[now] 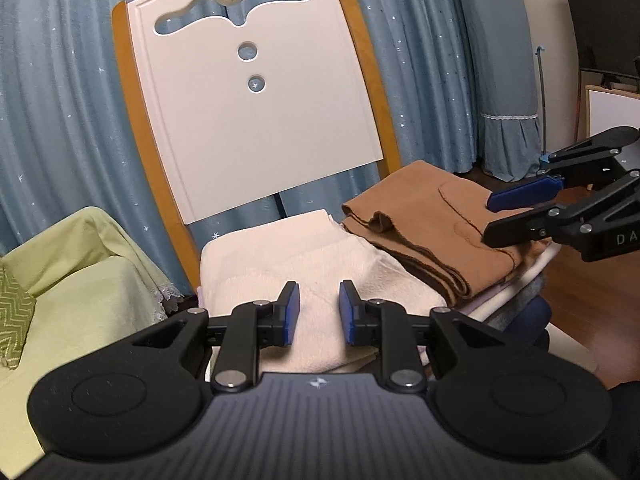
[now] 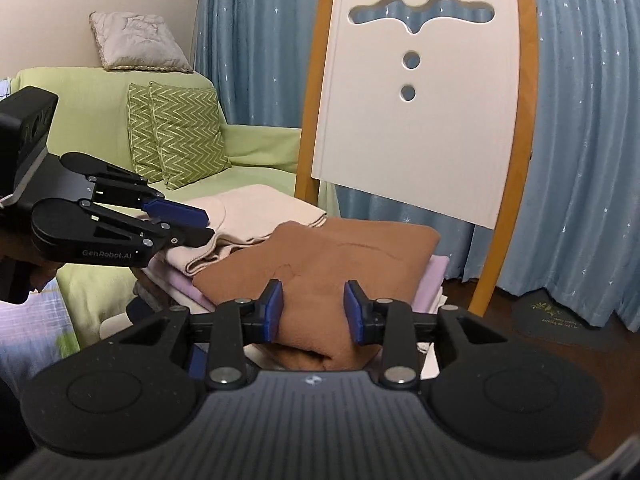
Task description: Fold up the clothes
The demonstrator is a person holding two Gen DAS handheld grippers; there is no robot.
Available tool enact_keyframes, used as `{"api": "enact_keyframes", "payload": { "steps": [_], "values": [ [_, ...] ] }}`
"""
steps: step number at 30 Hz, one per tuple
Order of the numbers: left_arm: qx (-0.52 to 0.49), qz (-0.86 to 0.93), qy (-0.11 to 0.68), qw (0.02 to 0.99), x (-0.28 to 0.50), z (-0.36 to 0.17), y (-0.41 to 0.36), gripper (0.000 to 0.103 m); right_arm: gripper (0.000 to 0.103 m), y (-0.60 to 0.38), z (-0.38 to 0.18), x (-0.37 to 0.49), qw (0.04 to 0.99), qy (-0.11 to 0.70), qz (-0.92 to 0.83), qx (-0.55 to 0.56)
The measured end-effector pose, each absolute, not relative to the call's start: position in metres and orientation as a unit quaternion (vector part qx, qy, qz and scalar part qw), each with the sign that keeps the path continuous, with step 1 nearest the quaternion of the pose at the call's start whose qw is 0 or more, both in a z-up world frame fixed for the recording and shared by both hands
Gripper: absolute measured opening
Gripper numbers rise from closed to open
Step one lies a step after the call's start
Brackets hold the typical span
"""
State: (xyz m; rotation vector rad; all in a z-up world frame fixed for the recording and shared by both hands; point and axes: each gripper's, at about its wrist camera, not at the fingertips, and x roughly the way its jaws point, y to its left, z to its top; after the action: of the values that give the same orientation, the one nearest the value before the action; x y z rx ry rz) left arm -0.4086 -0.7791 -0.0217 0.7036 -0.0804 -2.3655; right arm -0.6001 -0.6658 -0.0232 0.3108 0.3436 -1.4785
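Both my left claw (image 1: 319, 312) and right claw (image 2: 313, 312) hang released; I'd press the brown cloth (image 2: 340, 256) flat, squaring edges.

Hidden under the folded piles

My tool covers the near edge of the folded brown fleece garment (image 2: 352, 256); the layers beneath show only edges.

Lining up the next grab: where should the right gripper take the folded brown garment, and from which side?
Take the brown garment at its near folded edge, coming in from the front. That edge overhangs toward the right gripper, whose open jaws already straddle it; the chair back blocks the far side.
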Motion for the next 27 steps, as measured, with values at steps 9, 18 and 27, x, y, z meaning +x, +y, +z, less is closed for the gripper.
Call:
{"api": "enact_keyframes", "payload": {
  "steps": [9,18,27],
  "values": [
    [0.281,-0.890,-0.048,0.356,-0.419,-0.022,-0.764,0.024,0.031,-0.663,-0.030,-0.597,0.711,0.168,-0.670,0.130],
    [0.288,-0.880,-0.047,0.374,-0.426,-0.005,-0.762,0.026,0.031,-0.670,-0.007,-0.601,0.712,0.177,-0.669,0.118],
    [0.214,-0.892,-0.003,0.399,-0.385,0.014,-0.709,0.078,0.054,-0.596,0.029,-0.591,0.699,0.095,-0.705,0.077]
  ]
}}
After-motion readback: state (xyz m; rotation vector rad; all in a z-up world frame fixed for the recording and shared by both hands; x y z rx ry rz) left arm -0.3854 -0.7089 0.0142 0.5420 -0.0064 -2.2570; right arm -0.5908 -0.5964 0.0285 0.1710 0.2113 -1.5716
